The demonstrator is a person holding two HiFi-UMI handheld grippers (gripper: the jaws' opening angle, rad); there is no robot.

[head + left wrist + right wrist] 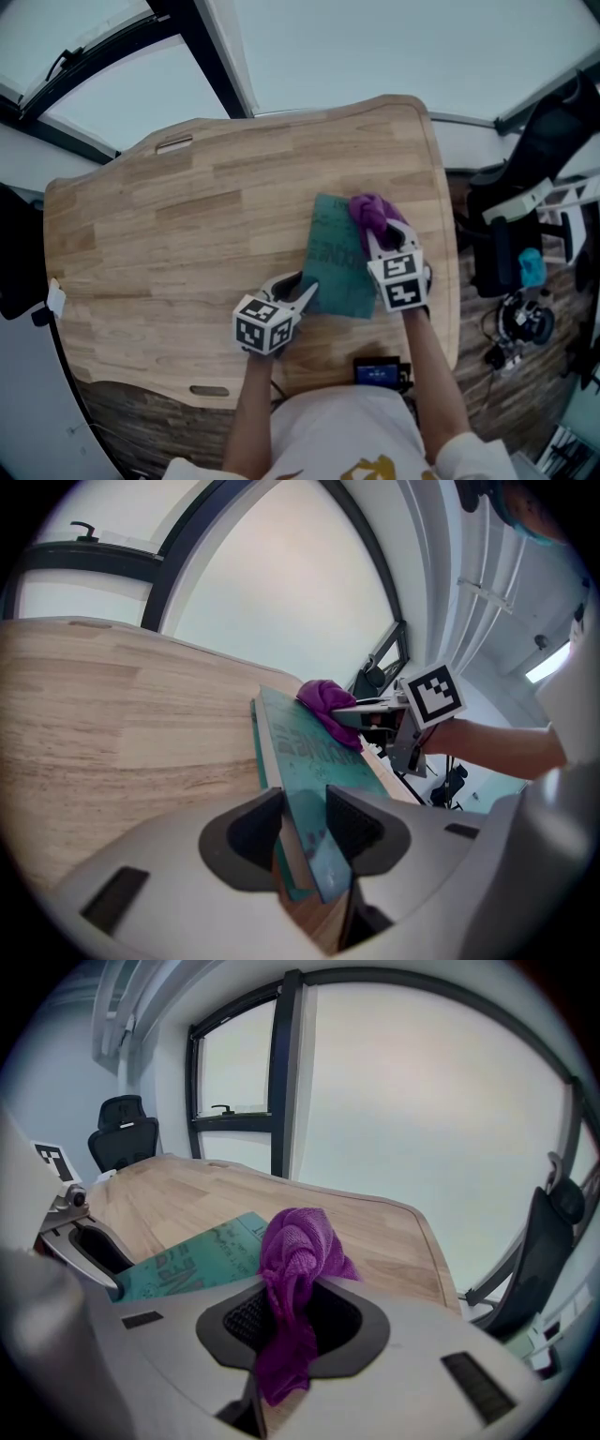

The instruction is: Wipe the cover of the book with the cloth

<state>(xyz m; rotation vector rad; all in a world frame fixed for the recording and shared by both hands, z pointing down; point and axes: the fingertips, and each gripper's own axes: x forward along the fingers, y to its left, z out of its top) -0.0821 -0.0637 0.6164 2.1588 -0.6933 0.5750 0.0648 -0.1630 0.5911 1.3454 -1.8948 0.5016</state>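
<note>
Broadly, the wooden surface (187,216) carried the teal book (336,262), which lay flat toward its right side, close to the person's body, cover up. That placing looked deliberate: the whole cover faced up for wiping and sat within easy reach of both hands. The left tongs (305,829) were clamped on the book's near left corner, one pad on the cover and the other at the page edge, apparently to pin the book so it would not slide under the rubbing. The right tongs (286,1321) were closed on the purple cloth (298,1246), gripping it at its middle so that a bunched wad stood out past the tips. That wad lay on the far right part of the cover, which I judged to be the wiping contact. Dark lettering ran along the cover, but it was too blurred to read in any view. Each marker cube (401,279) showed only black-and-white square patterns, no words.
</note>
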